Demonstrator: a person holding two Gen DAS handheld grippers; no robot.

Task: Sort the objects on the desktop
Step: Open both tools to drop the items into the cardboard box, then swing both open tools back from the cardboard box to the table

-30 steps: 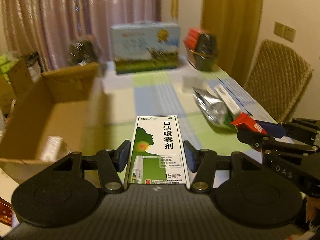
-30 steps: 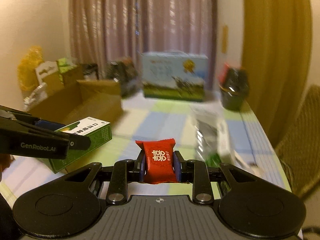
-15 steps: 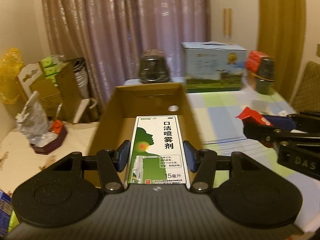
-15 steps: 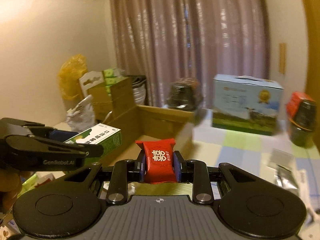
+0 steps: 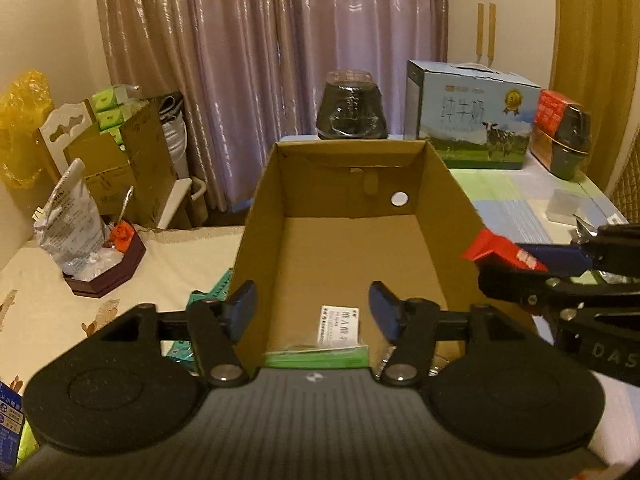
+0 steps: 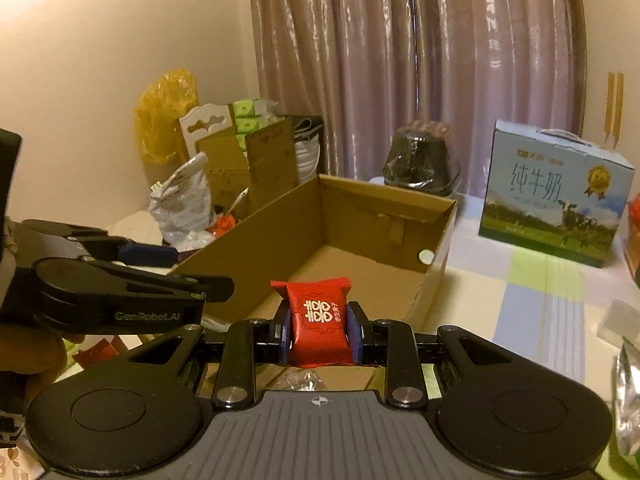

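Left claw [image 5: 312,312] just opened, empty, over cardboard box [image 5: 352,264]; right claw [image 6: 319,334] clamps red candy [image 6: 316,320].

Green-white spray box [image 5: 320,354] low inside open cardboard box [image 5: 352,216]; red candy packet [image 6: 319,324] upright between jaws.

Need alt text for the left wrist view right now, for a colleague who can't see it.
The left gripper, jaws open, hangs over an open brown cardboard box; a green-and-white carton lies inside, free of the pads. At right, the right gripper holds a red candy packet.
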